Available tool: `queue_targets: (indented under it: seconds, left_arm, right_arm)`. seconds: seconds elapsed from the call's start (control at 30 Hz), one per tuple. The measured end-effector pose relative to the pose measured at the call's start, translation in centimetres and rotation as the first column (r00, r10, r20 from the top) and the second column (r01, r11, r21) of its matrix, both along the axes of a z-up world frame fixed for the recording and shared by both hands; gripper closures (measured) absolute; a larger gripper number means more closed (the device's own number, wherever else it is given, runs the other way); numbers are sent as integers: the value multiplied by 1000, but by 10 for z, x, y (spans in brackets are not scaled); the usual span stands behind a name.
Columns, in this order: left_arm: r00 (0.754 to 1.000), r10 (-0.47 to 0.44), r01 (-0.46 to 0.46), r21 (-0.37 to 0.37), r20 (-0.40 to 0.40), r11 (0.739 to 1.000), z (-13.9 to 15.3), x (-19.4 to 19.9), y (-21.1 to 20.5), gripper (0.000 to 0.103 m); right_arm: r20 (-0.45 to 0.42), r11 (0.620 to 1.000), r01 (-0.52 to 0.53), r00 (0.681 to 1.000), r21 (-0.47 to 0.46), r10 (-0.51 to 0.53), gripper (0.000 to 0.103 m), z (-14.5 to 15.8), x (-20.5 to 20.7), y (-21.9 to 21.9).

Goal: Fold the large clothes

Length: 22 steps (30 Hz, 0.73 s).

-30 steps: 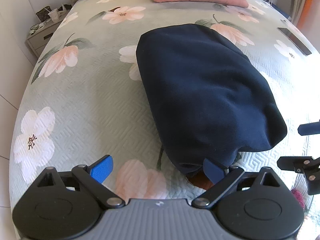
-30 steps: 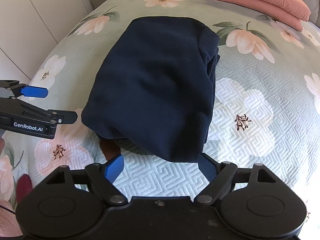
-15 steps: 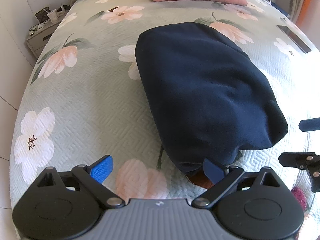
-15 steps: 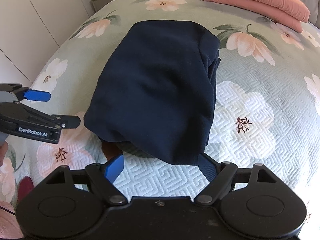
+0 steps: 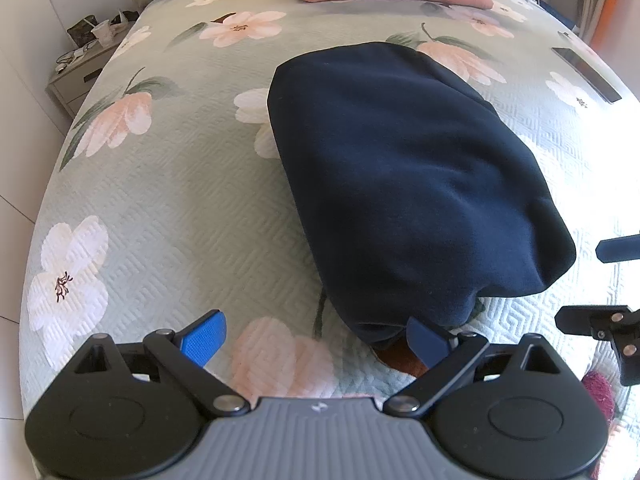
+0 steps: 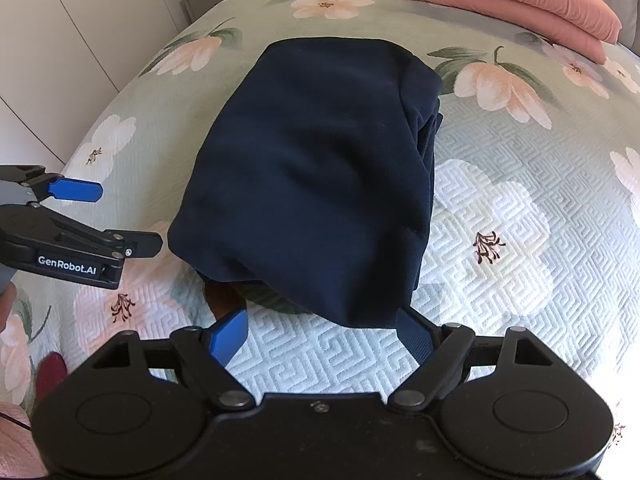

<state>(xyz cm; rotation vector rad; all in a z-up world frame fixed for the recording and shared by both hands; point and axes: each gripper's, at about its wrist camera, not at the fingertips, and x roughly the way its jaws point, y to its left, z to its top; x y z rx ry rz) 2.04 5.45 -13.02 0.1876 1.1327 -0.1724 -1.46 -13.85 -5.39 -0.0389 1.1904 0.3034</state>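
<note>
Currently we list one navy garment [image 5: 404,184], folded into a bundle, lying on the floral bedspread [image 5: 168,200]. Our left gripper [image 5: 316,338] and right gripper [image 6: 324,334] stand spread wide and empty at its near edge. Folding looks about done; next we'd judge a last tidy or release.

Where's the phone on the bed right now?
In the left wrist view, the phone lies near the bed's far right edge, right of the navy garment.
</note>
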Motion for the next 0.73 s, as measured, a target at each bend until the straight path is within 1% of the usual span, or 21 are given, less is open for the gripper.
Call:
queue_targets:
  seconds: [0.4, 0.53, 0.63, 0.73]
  left_arm:
    - [1000, 2, -2, -6, -1, 1000, 0, 1, 1, 5]
    - [1000, -5, 5, -1, 9, 1000, 0, 0, 1, 5]
    - [1000, -11, 12, -18, 28, 1000, 2, -1, 1, 5]
    - [999, -14, 15, -8, 34, 1000, 3, -1, 0, 5]
  right_arm:
    - [-3, 1000, -7, 1000, 2, 7, 6, 0, -1, 2]
    - [-6, 1000, -5, 1000, 1, 5, 6, -1, -1, 2]
    - [-7, 1000, -6, 1000, 1, 6, 6, -1, -2, 3]
    - [-5, 1000, -8, 1000, 8, 8, 6, 0, -2, 3]
